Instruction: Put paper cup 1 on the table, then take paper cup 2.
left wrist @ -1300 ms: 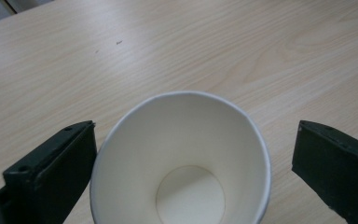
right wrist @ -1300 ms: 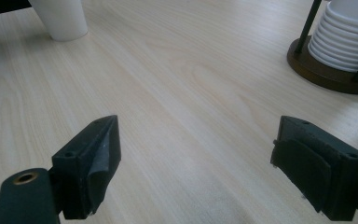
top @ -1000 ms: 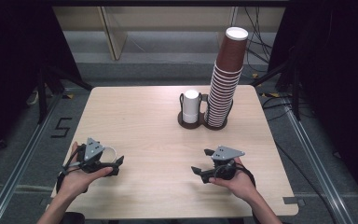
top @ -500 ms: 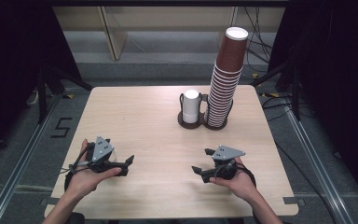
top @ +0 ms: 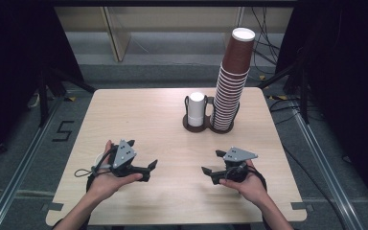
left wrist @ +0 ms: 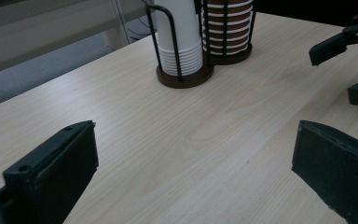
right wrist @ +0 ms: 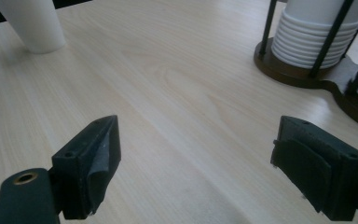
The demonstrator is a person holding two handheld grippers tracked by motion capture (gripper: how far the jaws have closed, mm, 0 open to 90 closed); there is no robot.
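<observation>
High view first: both grippers sit low over the pale wooden surface (top: 172, 120), one in each hand, tips angled toward each other with bare wood between them. Left gripper (top: 149, 170) has its jaws spread wide with nothing between them, same story for the right gripper (top: 210, 173), which the right gripper view confirms: pads well apart, just wood grain in the gap.

A lone white paper cup (top: 97, 159) stands on the surface just beside my left hand, on its outer side near the left edge, partly tucked behind the hand. In the right gripper view it's sitting rim-down (right wrist: 30, 23), well apart from the jaws.

Back of the surface has the dark wire-frame cup holder (top: 206, 125) with a short stack of white cups (top: 196, 108) in one slot and a tall tilting stack of brown paper cups (top: 232, 79) in the other. My guess is the wire posts are there to keep the stacks from toppling, and the lone cup is parked out front so it can be worked on with room for both grippers.
</observation>
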